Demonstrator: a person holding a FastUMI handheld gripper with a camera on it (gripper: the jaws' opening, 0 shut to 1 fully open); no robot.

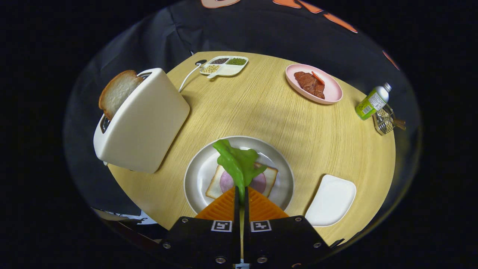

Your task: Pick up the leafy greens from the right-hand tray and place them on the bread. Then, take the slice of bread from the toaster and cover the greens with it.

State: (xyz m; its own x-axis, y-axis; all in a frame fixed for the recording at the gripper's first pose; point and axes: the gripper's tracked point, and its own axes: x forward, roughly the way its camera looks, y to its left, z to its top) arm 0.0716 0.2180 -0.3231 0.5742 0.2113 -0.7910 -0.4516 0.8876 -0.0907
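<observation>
Figure: gripper view over a round wooden table [269,108]. The gripper [241,194] has its two fingers closed almost together on the stem end of the leafy greens [239,162], one leaf, whose long axis runs straight ahead from the fingertips and hangs over the bread [214,186]. That slice, one, topped with a pink round of ham, lies on the plate [198,172] directly beneath and just ahead of the fingers; the release appears to need only a short descent. The right-hand tray [330,201] sits bare near the table's right edge. A second slice [115,91] stands in the one toaster [145,119] at the left edge.
</observation>
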